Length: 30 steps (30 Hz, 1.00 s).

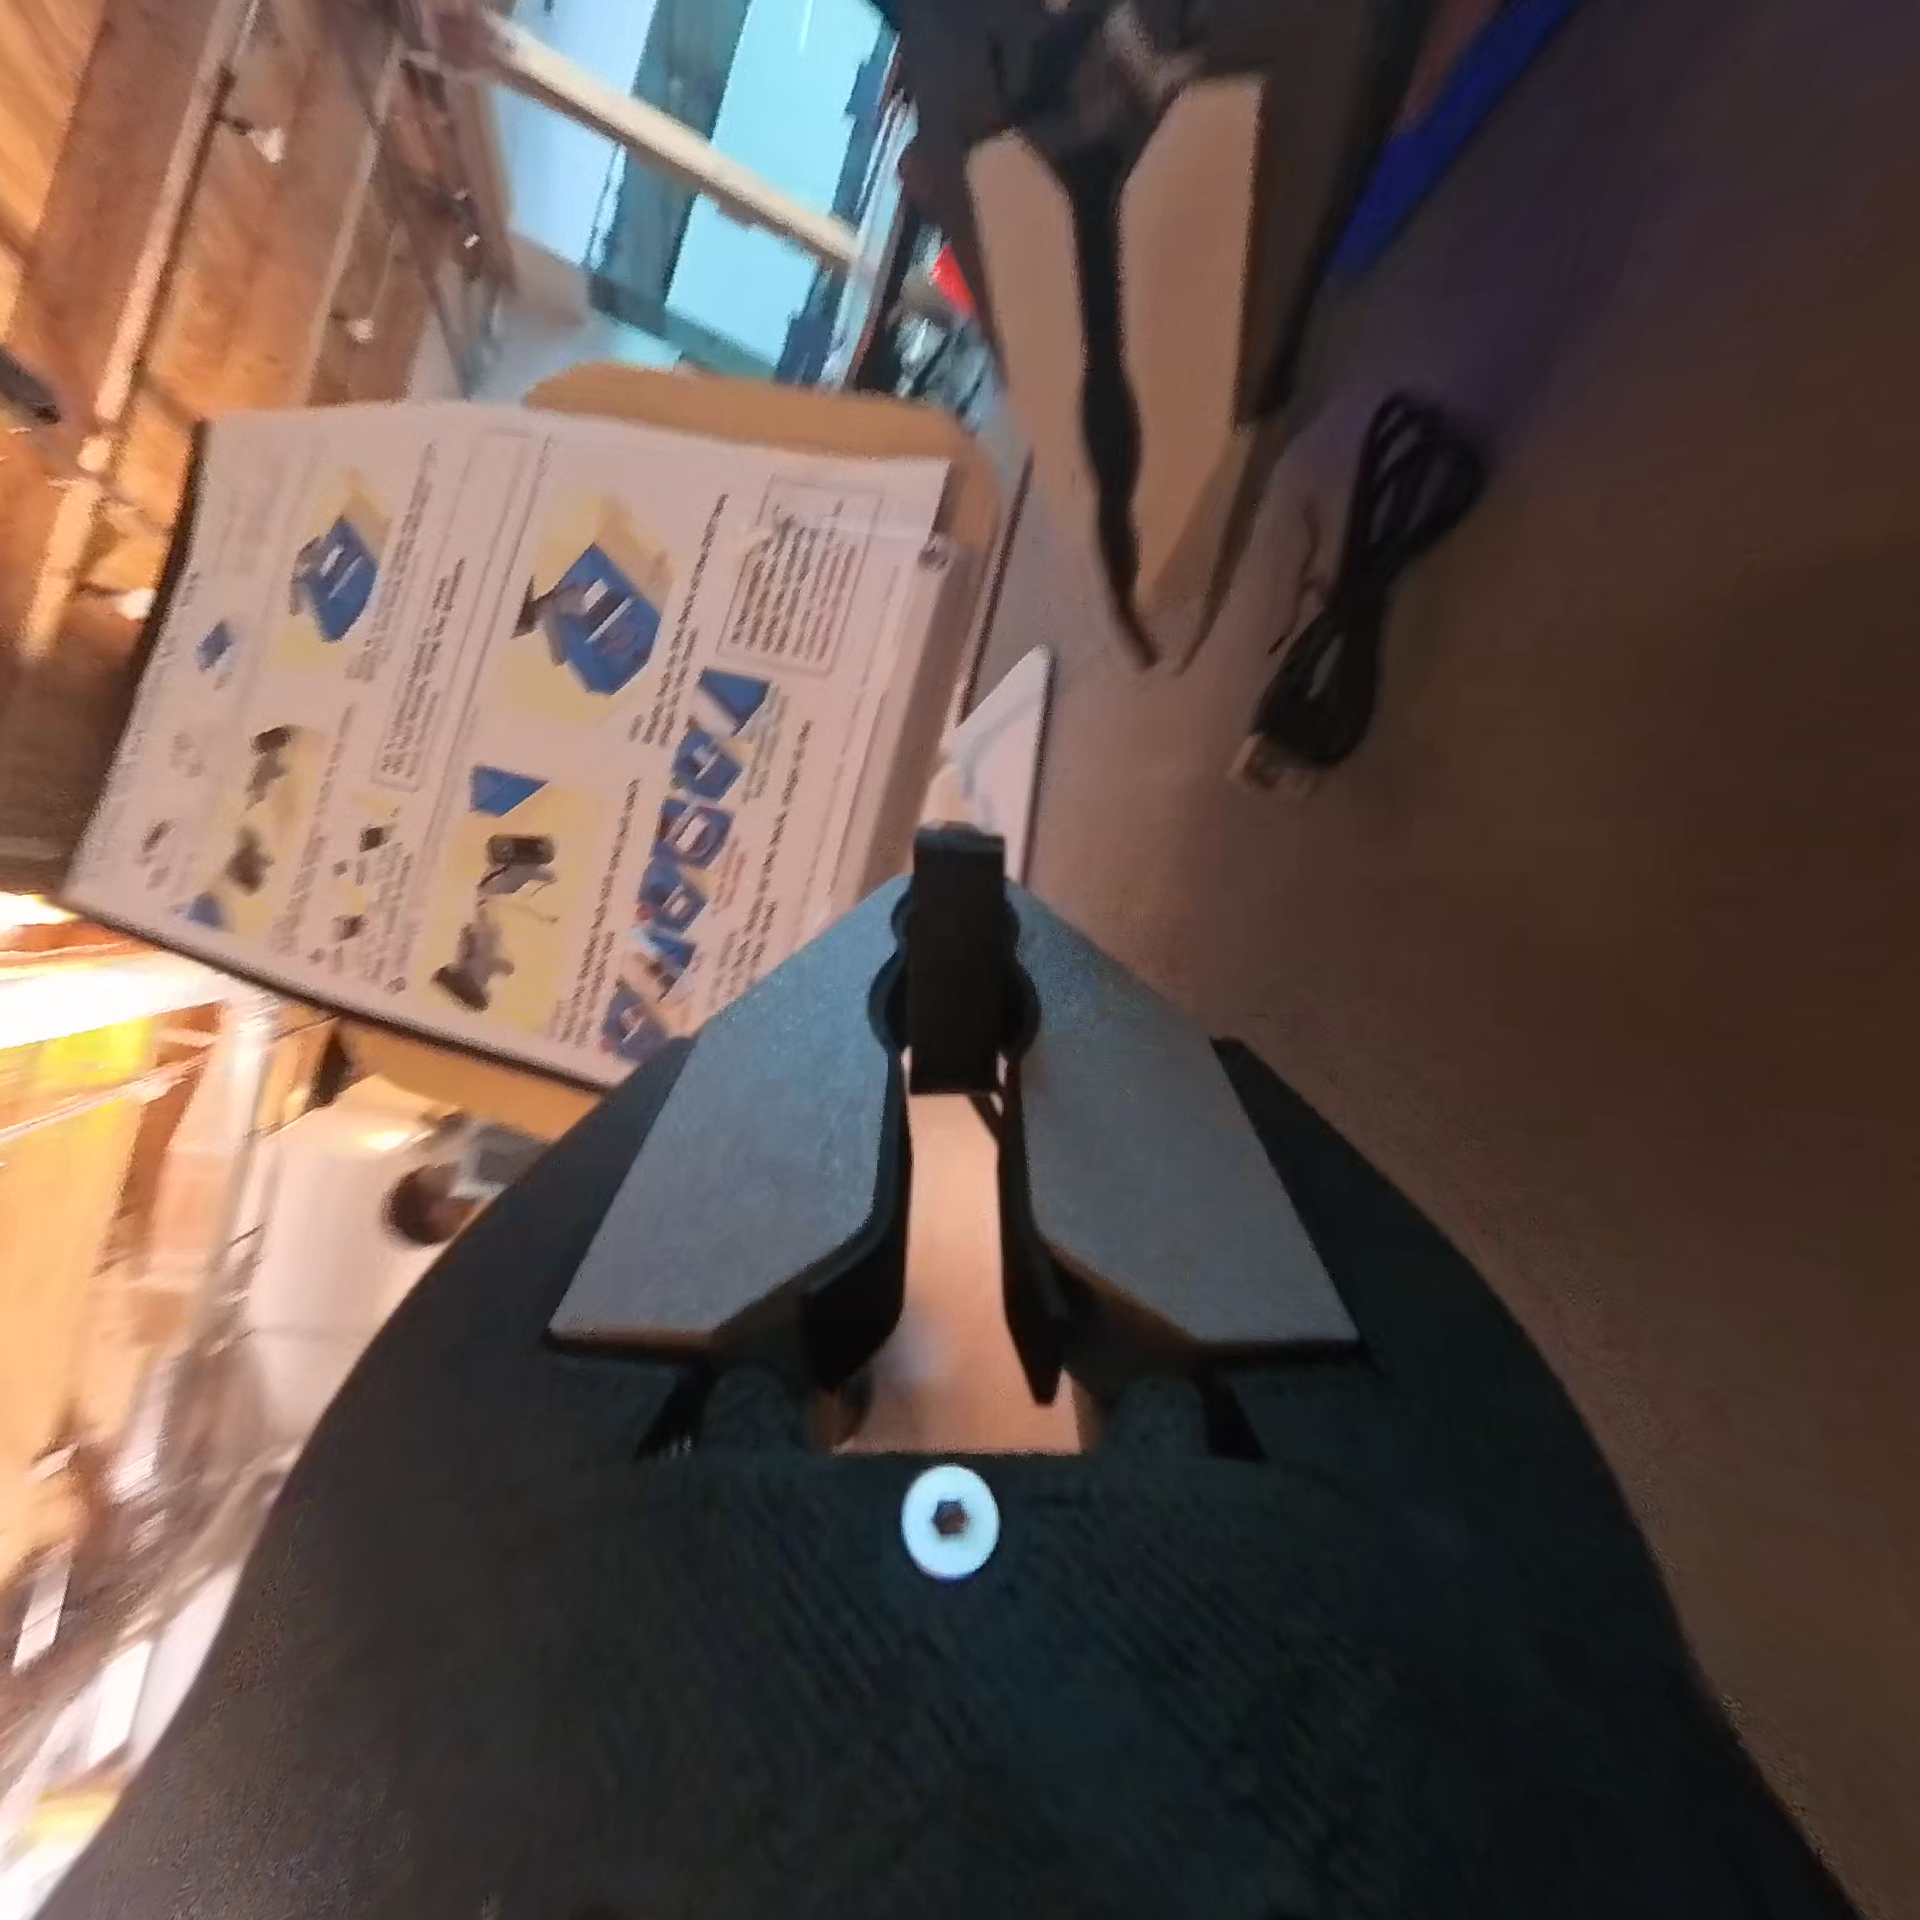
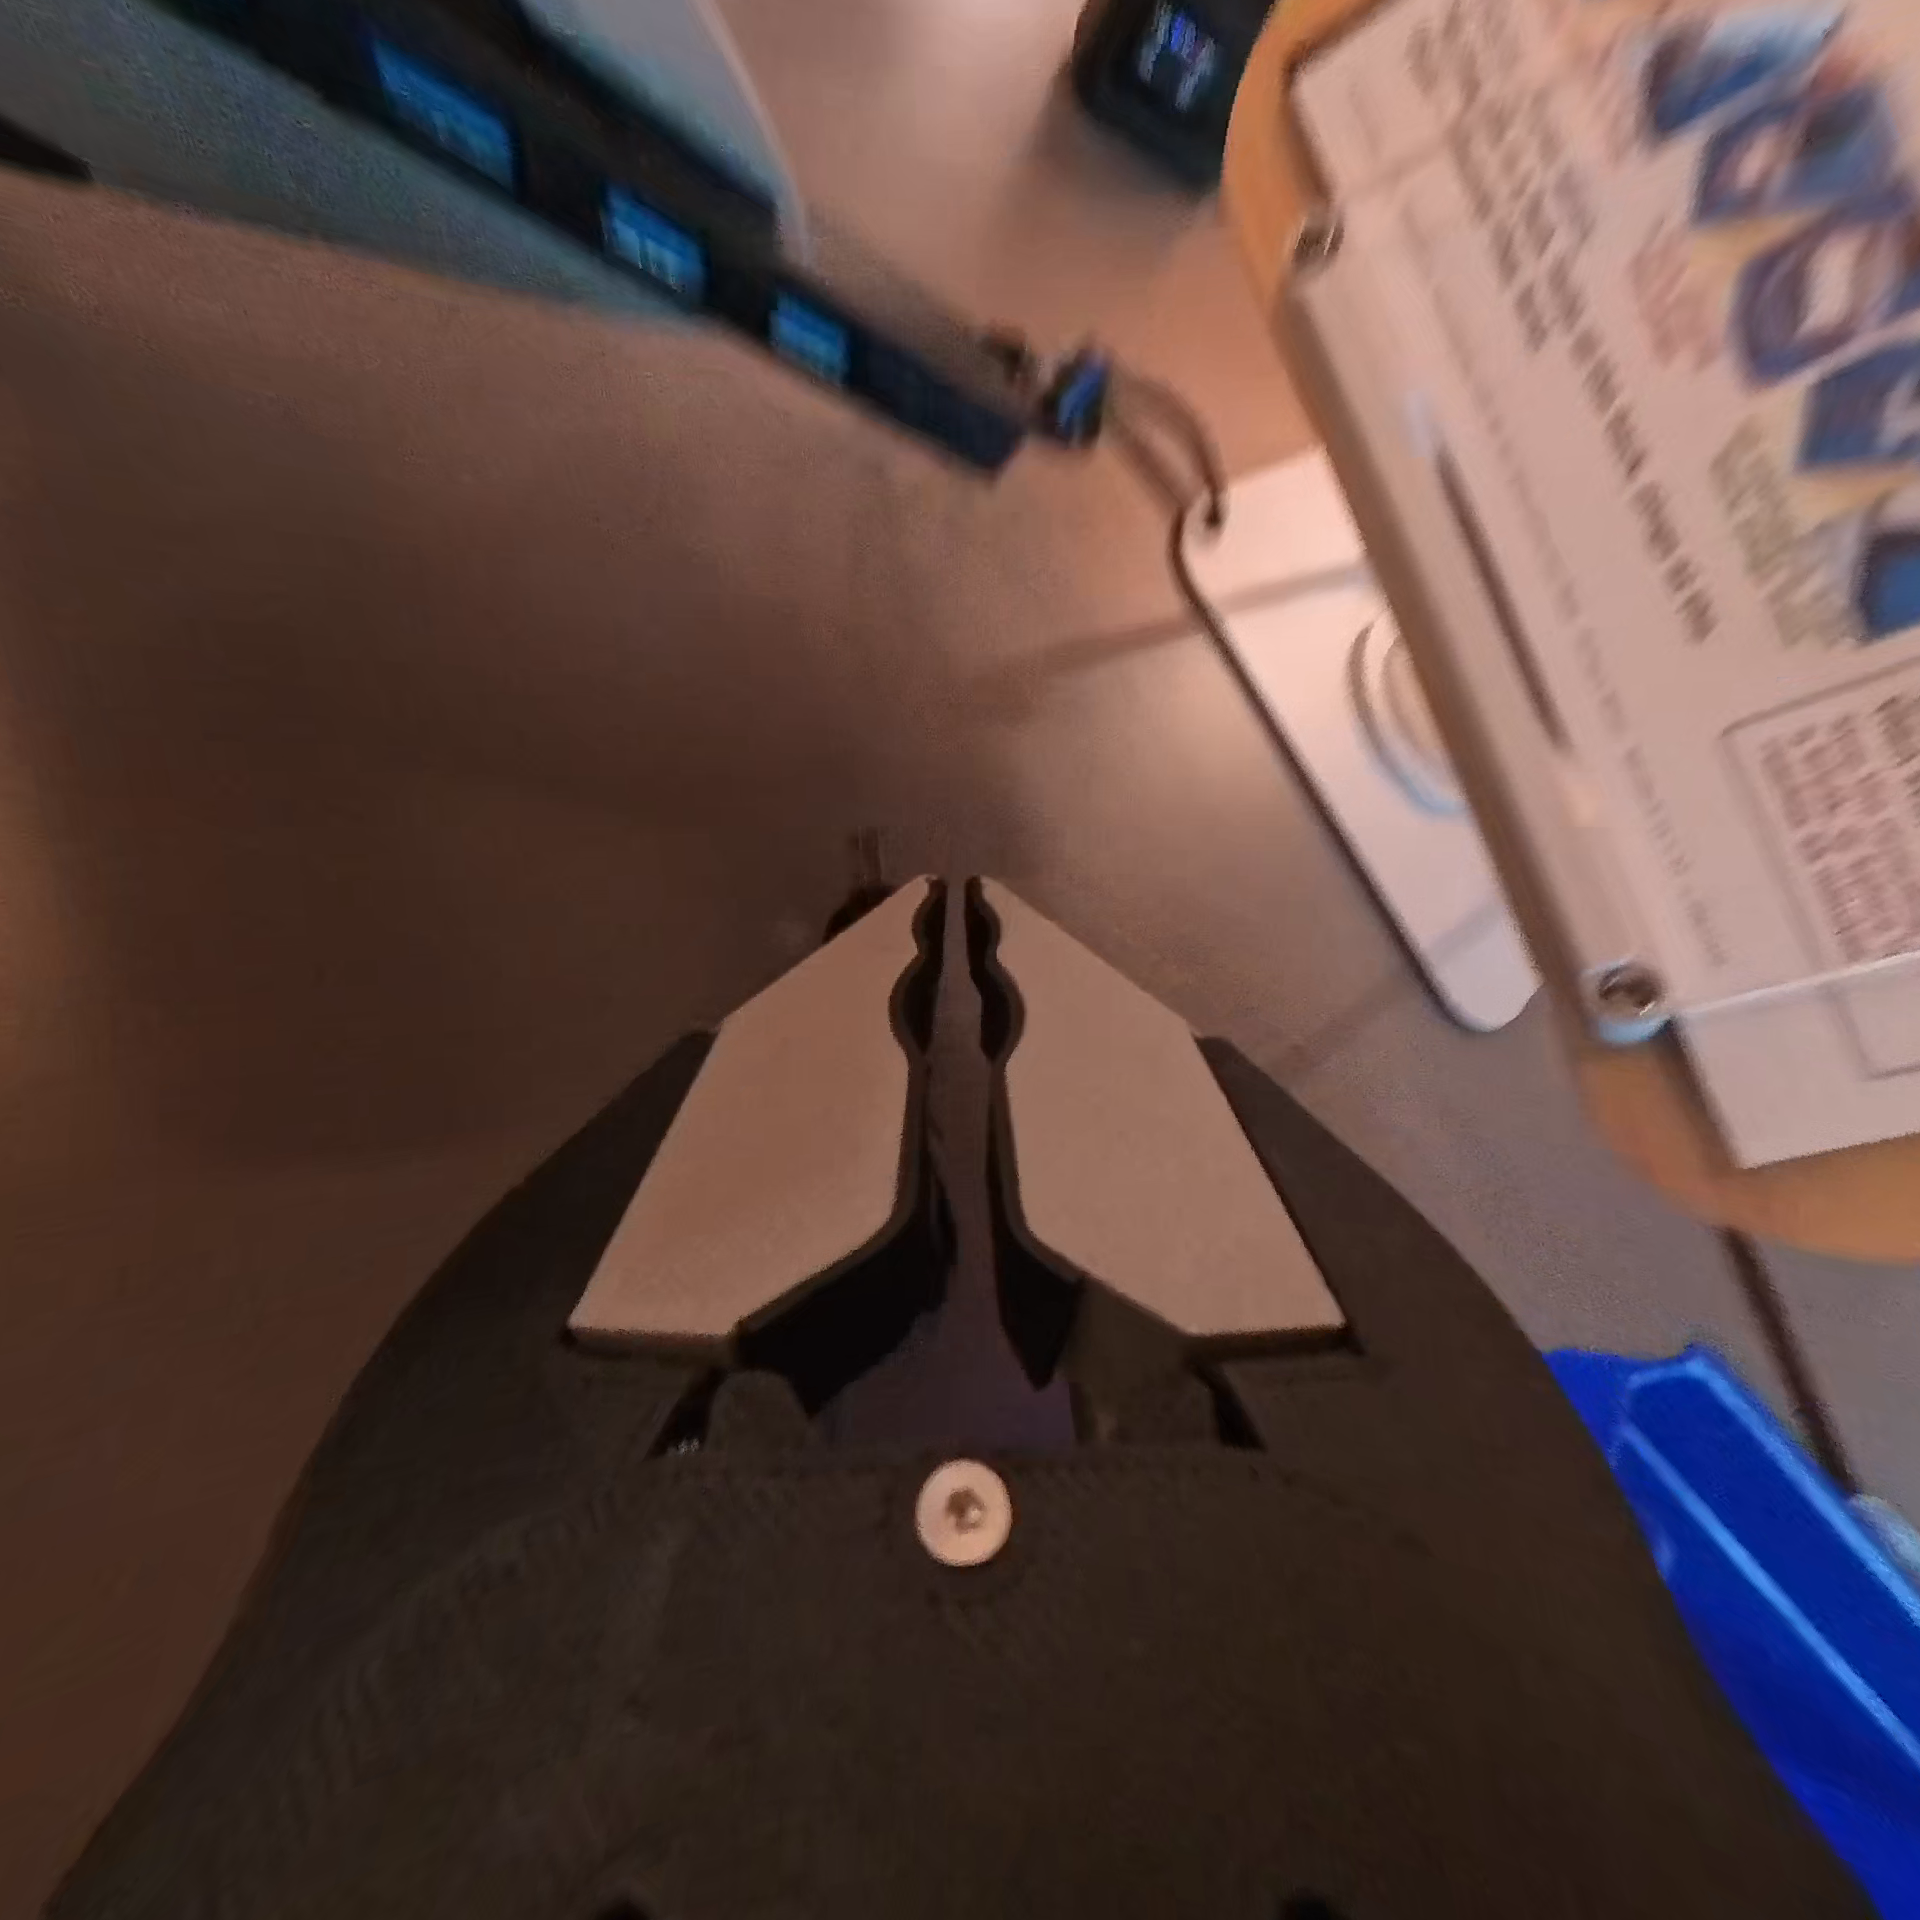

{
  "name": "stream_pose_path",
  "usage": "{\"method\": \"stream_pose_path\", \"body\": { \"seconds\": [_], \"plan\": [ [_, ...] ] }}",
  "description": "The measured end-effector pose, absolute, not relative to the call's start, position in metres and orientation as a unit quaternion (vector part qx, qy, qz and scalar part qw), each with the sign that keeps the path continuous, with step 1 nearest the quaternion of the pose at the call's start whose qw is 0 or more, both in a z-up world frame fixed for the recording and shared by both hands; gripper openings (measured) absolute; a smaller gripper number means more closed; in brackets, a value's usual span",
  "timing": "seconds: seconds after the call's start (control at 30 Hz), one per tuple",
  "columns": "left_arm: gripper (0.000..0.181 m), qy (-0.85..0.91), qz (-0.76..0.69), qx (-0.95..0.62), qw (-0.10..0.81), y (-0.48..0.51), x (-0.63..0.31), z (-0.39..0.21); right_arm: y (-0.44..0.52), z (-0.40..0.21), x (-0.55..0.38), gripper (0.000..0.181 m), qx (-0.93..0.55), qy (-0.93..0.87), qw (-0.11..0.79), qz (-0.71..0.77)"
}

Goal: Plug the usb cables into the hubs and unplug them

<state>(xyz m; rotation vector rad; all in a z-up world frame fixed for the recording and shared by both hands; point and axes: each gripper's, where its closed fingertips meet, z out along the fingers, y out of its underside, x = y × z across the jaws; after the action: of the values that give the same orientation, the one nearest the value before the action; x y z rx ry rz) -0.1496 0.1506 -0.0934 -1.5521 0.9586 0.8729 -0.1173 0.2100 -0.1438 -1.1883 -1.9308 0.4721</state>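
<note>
Now holding a black plug (image 1: 956,997) in the left hand-held gripper (image 1: 958,894), squeezed snug around it. Tip of the plug poking out past the fingers, pointing the same way as them, toward the box (image 1: 520,675). No hub to be seen from this side. Lying loose on the worktop (image 1: 1558,1143), off on the side away from the box: a coiled black cable (image 1: 1361,603), not touched.

Over on the right, closed almost all the way: the right hand-held gripper (image 2: 951,899), with just a thin slit left. Nothing clearly held in it.

Ahead of that one and off to the side away from the box: the long hub (image 2: 623,239), lying slantwise, with its near end aimed at the box and blue ports in a row along its side. Seemingly stuck into that near end already: a small connector (image 2: 1075,400), with a thin wire (image 2: 1236,665) trailing down beside the box.

Probably next: bringing the held plug to a blue port. Best to turn the plug straight at the port side, across the hub's long line, not along it. Hard to tell how far the left one is from the hub; closer, most likely, for the right one.
</note>
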Motion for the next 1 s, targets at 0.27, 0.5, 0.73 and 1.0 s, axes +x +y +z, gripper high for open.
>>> {"method": "stream_pose_path", "body": {
  "seconds": [0.27,0.5,0.73,1.0],
  "plan": [
    [0.008,0.439,0.469,-0.625,0.443,0.162,-0.171,-0.114,0.193,-0.164,-0.106,0.000,-0.447,-0.807,0.339,0.185],
    [0.008,0.464,0.416,-0.652,0.432,0.171,-0.158,-0.144,0.224,-0.185,-0.109,0.009,-0.475,-0.797,0.351,0.126],
    [0.008,0.466,0.389,-0.665,0.434,0.170,-0.152,-0.150,0.230,-0.187,-0.115,0.010,-0.503,-0.770,0.347,0.183],
    [0.009,0.458,0.393,-0.663,0.442,0.169,-0.157,-0.144,0.229,-0.176,-0.114,0.021,-0.526,-0.751,0.328,0.227]
  ]
}}
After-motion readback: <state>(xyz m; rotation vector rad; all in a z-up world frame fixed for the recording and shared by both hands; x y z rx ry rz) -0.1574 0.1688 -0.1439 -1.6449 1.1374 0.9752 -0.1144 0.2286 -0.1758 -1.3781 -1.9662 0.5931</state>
